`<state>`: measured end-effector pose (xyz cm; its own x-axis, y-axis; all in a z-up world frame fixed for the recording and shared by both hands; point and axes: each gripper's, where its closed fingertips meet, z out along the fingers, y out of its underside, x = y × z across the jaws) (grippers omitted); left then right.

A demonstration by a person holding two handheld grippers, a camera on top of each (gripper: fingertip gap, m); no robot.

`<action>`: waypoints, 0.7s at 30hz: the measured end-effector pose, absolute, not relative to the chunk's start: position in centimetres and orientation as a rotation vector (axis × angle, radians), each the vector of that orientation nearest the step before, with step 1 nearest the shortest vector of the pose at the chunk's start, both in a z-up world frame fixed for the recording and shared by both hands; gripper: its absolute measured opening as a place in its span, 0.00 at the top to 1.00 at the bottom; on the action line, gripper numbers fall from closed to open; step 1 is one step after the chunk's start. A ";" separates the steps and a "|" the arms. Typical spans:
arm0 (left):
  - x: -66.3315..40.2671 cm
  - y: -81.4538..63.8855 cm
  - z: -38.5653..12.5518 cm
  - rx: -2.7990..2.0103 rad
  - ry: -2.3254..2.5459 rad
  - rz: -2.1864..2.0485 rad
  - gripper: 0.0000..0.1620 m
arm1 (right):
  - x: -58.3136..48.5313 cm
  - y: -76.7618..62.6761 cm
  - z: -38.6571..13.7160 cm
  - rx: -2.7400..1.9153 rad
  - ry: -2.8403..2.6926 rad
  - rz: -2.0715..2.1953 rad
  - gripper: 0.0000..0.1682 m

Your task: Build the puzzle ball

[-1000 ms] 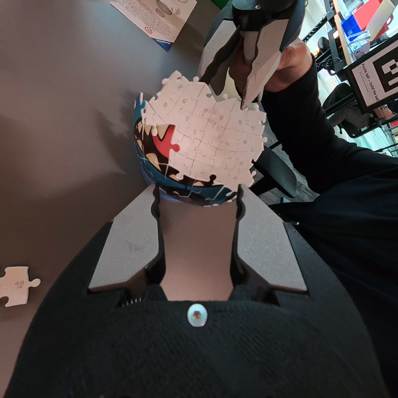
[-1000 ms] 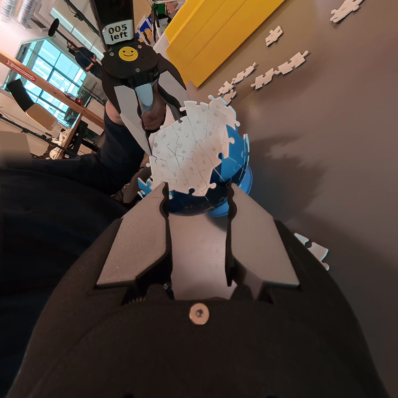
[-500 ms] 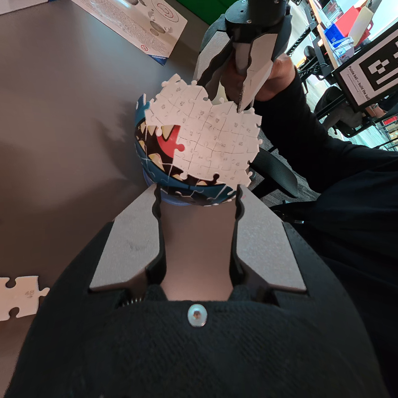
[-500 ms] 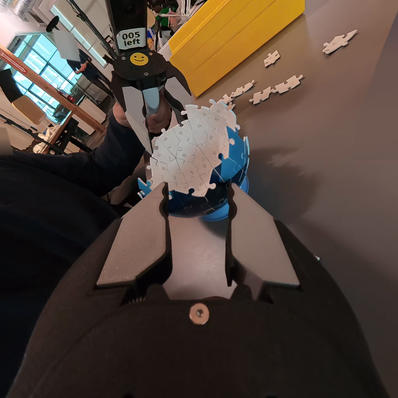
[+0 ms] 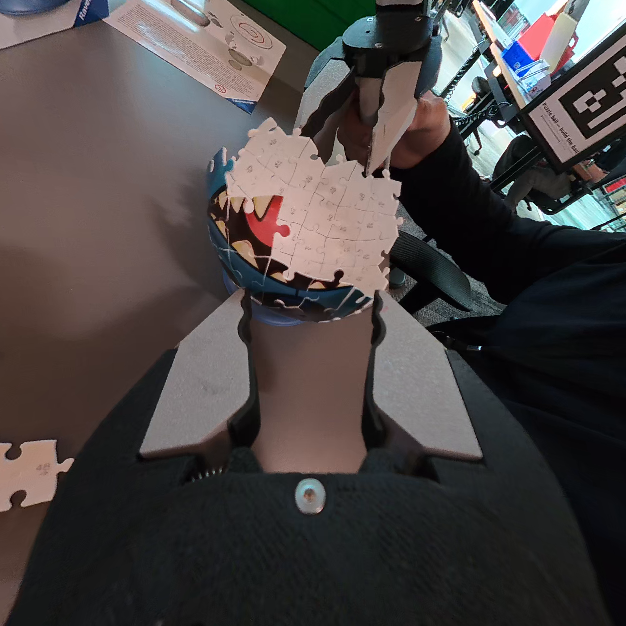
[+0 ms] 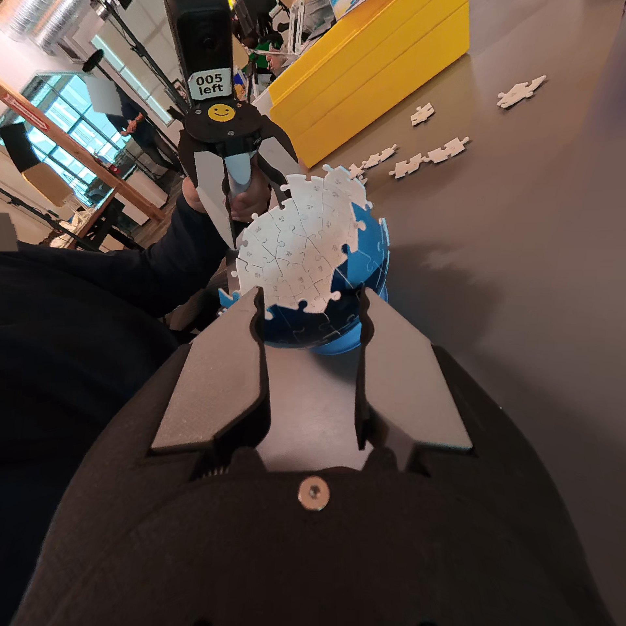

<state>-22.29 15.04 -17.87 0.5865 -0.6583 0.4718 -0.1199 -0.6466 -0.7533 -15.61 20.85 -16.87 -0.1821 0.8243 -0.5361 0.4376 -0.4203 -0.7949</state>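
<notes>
Left tool (image 5: pixel 310 301) spread apart, tips flanking the half-built puzzle ball (image 5: pixel 298 230); right tool (image 6: pixel 310 298) likewise spread at its other side. Ball an open shell on a blue stand (image 6: pixel 342 345) on the worktop (image 5: pixel 101 203): white numbered insides, blue outside with teeth and red tongue. Loose pieces (image 6: pixel 430 155) scattered near a yellow box (image 6: pixel 369 71). Printed instruction sheet (image 5: pixel 203 50) lying beyond. Sticker on the left tool's handle.

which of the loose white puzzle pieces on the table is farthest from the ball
The lone white puzzle piece near the right edge of the right wrist view, beyond the yellow box's corner; the other loose pieces lie closer to the half-built blue puzzle ball.
</notes>
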 end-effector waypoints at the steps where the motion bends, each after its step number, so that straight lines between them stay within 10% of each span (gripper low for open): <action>1: -22.3 15.1 -17.9 -2.131 0.613 -1.003 0.57 | -15.6 20.8 -16.9 -1.757 -1.457 1.633 0.68; 21: -25.6 14.6 -17.3 -2.078 0.849 -0.886 0.50 | -13.8 20.5 -17.4 -1.508 -1.694 1.527 0.53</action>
